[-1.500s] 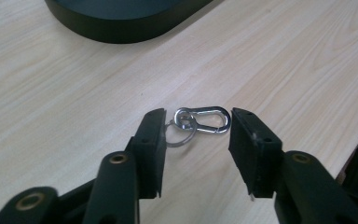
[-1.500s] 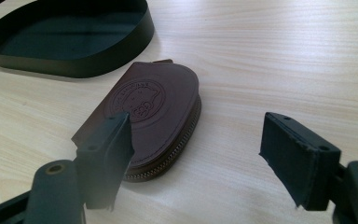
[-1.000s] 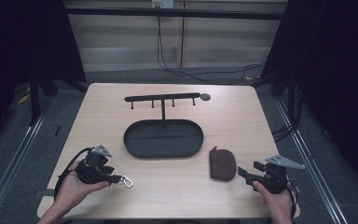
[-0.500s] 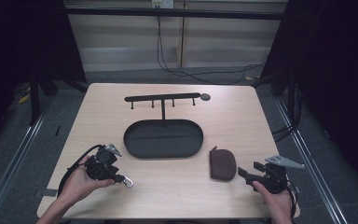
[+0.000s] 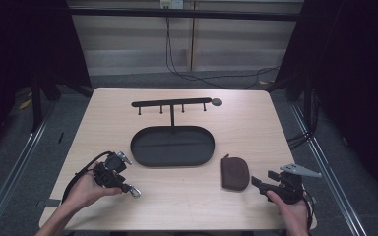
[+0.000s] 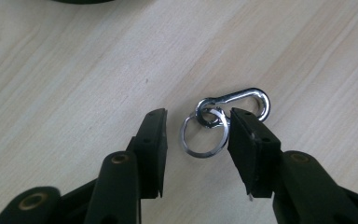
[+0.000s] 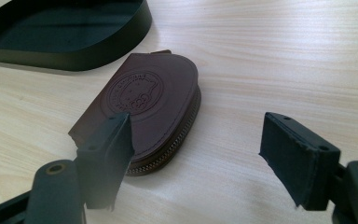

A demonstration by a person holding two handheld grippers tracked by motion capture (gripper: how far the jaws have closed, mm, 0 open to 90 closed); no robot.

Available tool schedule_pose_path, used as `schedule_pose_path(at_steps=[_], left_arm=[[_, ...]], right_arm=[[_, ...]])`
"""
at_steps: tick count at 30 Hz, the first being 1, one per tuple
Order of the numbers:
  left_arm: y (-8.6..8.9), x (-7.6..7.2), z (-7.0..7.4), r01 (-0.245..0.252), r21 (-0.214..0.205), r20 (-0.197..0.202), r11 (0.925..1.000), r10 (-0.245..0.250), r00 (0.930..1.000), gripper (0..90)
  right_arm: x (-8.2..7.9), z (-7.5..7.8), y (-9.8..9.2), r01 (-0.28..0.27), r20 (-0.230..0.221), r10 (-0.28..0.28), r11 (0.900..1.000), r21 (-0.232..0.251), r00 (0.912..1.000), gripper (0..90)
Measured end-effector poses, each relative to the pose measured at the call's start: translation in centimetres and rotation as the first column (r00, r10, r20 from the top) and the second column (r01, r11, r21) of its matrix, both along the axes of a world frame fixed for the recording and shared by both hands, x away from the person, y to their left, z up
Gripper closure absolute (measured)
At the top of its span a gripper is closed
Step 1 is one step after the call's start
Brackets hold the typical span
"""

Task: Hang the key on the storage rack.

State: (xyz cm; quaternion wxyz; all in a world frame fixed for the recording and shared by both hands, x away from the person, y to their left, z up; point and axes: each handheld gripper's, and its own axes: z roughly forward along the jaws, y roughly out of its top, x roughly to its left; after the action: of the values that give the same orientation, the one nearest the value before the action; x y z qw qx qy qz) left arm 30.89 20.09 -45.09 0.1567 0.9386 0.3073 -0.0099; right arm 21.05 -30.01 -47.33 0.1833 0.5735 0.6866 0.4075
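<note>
My left gripper [image 6: 196,140] is closing its fingers around the key ring [image 6: 203,135] (carabiner [image 6: 242,100] partly hidden behind one finger) lying on the pale wooden counter [image 5: 256,123]; my right gripper [image 7: 196,158], fingers spread, is hovering beside the brown pouch [image 7: 144,105], near the black tray [image 7: 74,51]

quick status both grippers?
Left gripper: open, jaws just been closing around the silver key ring with carabiner clip.
Right gripper: open, empty.

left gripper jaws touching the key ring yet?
Cannot tell. In the left gripper view the left gripper straddles the key ring: one jaw stands clearly apart, the other overlaps the ring's edge. The jaws have just been closing.
</note>
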Motion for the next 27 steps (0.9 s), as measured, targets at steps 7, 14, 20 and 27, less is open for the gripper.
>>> schedule_pose_path(at_steps=[7,14,20,27], left_arm=[[-0.3,0.1,-0.6,0.017,0.042,-0.018,0.999,-0.016,0.9997,55.0],[-0.7,0.2,-1.1,0.064,0.069,-0.048,0.9956,-0.061,0.997,55.9],[-1.1,0.2,-1.0,0.089,0.096,-0.03,0.9914,-0.086,0.9958,62.5],[-1.3,0.3,-0.7,0.109,0.112,-0.033,0.9876,-0.106,0.9938,73.0]], right_arm=[[0.1,-0.1,0.0,-0.001,-0.006,0.001,1.0,0.002,1.0,25.1],[0.1,-0.2,-0.2,0.01,-0.017,-0.01,0.9999,0.009,0.9998,25.4],[0.1,-0.2,-0.1,0.007,-0.022,-0.007,0.9999,0.012,0.9997,25.5],[0.1,-0.2,-0.1,0.006,-0.023,-0.006,0.9999,0.009,0.9997,25.5]])
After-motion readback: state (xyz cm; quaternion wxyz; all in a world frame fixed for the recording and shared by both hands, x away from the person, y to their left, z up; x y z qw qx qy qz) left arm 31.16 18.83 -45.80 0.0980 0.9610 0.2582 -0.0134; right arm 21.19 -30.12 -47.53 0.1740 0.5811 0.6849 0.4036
